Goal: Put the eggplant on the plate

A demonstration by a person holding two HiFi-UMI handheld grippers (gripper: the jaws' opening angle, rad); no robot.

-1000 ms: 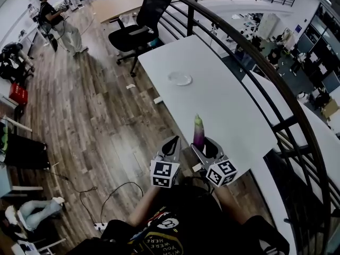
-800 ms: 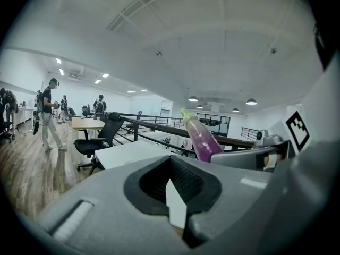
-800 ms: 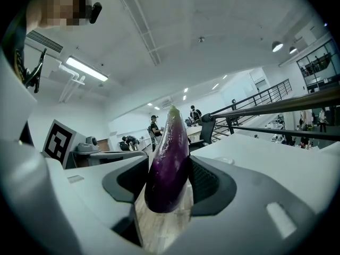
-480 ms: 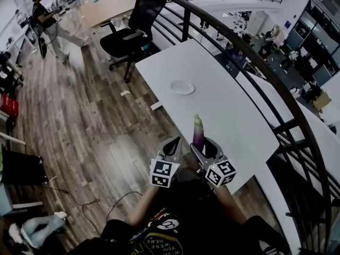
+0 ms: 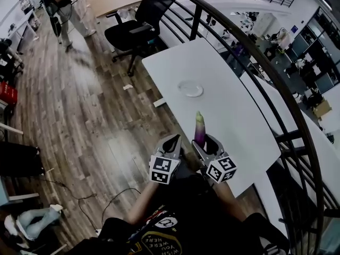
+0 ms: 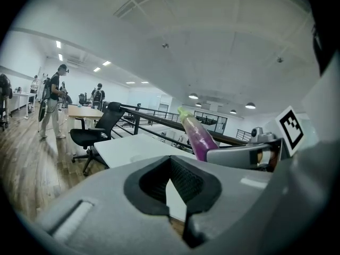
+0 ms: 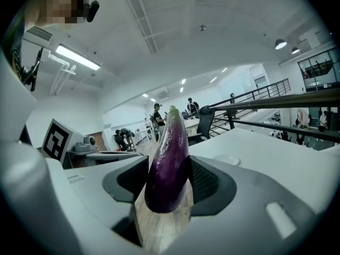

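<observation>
The left gripper (image 5: pixel 171 140) is closed on nothing. The plate (image 5: pixel 190 88) lies mid-way along the table (image 5: pixel 228 116), well apart from the eggplant (image 5: pixel 200 130). The right gripper (image 5: pixel 206 143) clamps its lower end upright above the near edge. Being top-heavy, it could pivot or drop short onto the floor (image 5: pixel 95 116).

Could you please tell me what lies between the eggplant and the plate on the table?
Only bare white table lies between the eggplant, held upright in the right claw, and the plate; the head view shows this.
</observation>
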